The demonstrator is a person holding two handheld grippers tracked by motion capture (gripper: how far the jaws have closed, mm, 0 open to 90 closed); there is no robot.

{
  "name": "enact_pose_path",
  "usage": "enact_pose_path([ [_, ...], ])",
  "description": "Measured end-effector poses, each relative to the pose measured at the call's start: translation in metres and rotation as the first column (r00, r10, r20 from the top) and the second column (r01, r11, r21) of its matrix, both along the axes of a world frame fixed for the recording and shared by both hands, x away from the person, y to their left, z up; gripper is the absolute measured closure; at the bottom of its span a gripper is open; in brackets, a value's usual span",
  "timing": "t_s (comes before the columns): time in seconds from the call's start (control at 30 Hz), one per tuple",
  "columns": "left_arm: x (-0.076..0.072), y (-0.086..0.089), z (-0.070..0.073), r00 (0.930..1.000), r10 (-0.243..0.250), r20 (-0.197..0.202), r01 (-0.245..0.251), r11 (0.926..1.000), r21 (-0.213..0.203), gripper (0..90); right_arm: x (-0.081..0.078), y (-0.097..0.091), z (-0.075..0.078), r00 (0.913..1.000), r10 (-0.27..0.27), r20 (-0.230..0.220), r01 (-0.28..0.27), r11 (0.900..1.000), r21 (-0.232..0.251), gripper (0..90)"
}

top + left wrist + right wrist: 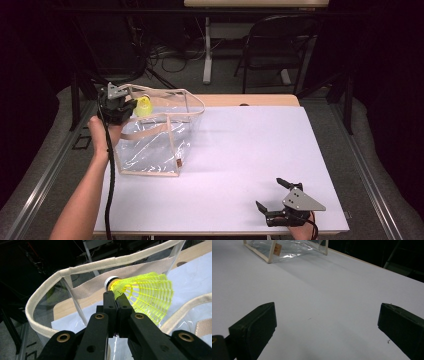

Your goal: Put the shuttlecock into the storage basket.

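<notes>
White table, dark room behind, chair at 12 o'clock. Clear bag with beige trim at table's 10 o'clock, mouth open, standing; nothing seen on its floor. Left gripper at bag's rim, jaws clamped on yellow shuttlecock near its cork, skirt over the mouth. Right gripper at 5 o'clock, jaws wide, empty, well apart from bag.
</notes>
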State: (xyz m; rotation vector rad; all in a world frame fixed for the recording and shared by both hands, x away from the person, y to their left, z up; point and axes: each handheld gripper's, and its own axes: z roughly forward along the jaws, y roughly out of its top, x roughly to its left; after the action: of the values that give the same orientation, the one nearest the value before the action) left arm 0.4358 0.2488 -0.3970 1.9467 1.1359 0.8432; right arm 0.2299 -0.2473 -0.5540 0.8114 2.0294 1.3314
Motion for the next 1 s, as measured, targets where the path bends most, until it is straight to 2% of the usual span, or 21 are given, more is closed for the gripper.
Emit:
enact_pose_path([
  [0.2, 0.001, -0.001, 0.001, 1.0000, 0.007, 0.006, -0.007, 0.9999, 0.010, 87.3, 0.000, 0.000, 0.000, 1.0000, 0.001, -0.001, -0.001, 1.0000, 0.001, 1.5],
  [0.33, 0.001, 0.000, 0.003, 0.9995, 0.013, 0.030, -0.013, 0.9999, -0.001, 75.4, 0.000, 0.000, 0.000, 1.0000, 0.001, 0.001, -0.001, 1.0000, 0.002, 1.5],
  [0.5, -0.003, 0.000, 0.005, 0.9994, -0.014, 0.032, 0.014, 0.9998, -0.014, 52.5, 0.000, 0.000, 0.000, 1.0000, 0.001, 0.000, -0.001, 1.0000, 0.002, 1.5],
  [0.7, -0.011, -0.001, 0.006, 0.9981, -0.031, 0.053, 0.034, 0.9985, -0.043, 30.6, 0.000, 0.000, 0.000, 1.0000, 0.002, -0.001, -0.002, 1.0000, 0.003, 1.5],
  [0.83, -0.020, -0.002, 0.004, 0.9964, -0.058, 0.061, 0.061, 0.9971, -0.045, 19.3, 0.000, 0.000, 0.000, 1.0000, 0.002, -0.003, -0.002, 1.0000, 0.007, 1.5],
  [1.0, -0.032, -0.001, 0.000, 0.9950, -0.071, 0.071, 0.075, 0.9959, -0.052, 13.6, 0.000, -0.001, 0.000, 1.0000, 0.002, -0.005, -0.002, 0.9999, 0.013, 1.5],
])
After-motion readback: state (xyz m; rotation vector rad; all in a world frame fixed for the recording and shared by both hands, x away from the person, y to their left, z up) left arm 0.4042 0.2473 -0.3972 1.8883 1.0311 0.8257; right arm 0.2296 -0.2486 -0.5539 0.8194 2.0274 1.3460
